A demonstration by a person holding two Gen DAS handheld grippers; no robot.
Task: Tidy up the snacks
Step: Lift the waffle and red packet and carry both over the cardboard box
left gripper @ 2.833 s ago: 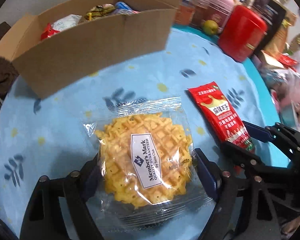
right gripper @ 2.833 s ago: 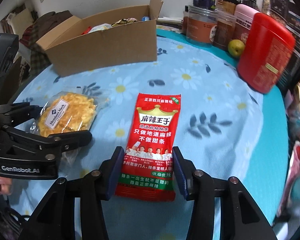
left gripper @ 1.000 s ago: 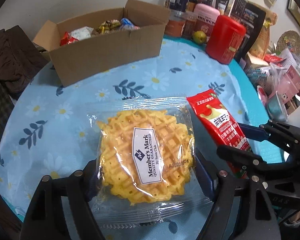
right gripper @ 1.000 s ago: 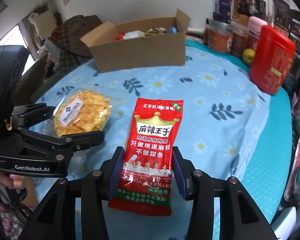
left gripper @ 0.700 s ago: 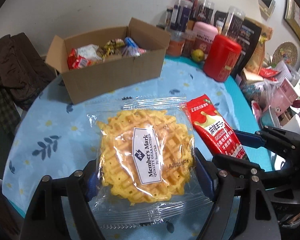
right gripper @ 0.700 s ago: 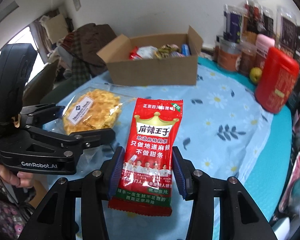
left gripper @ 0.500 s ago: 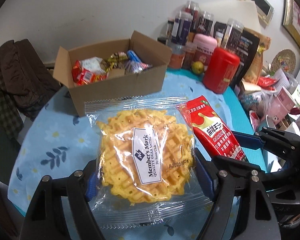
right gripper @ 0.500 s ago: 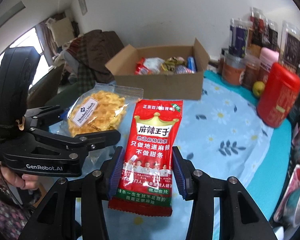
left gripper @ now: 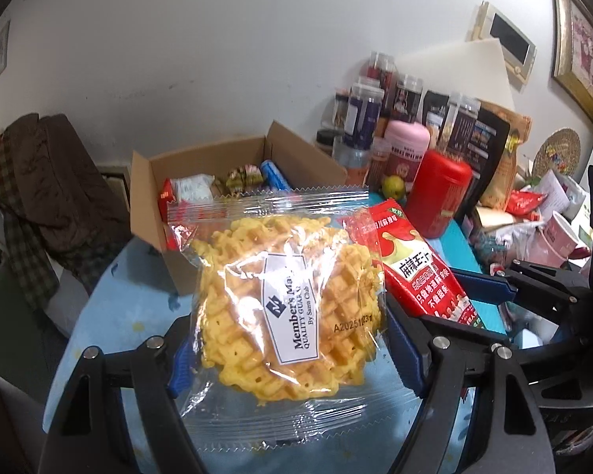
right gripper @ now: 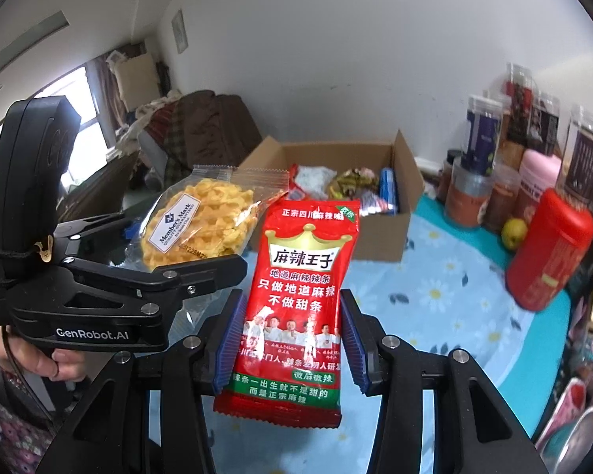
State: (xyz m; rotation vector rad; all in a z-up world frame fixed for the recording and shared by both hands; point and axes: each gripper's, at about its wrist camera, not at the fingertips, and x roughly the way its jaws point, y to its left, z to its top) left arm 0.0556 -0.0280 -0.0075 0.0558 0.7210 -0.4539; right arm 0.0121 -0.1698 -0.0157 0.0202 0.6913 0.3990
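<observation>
A round table under a blue daisy-print cloth (right gripper: 446,296) carries an open cardboard box (right gripper: 379,233) with wrapped snacks inside, and a red canister (right gripper: 549,249) to its right among jars. Above the cloth, the left gripper (left gripper: 292,351) stands wide, its blue pads pressed on a clear-wrapped Member's Mark waffle (left gripper: 288,312). Just beside it, the right gripper (right gripper: 292,343) is narrower, clamping a red spicy-strip packet (right gripper: 300,300) upright. Both snacks hang in front of the box, clear of the table.
</observation>
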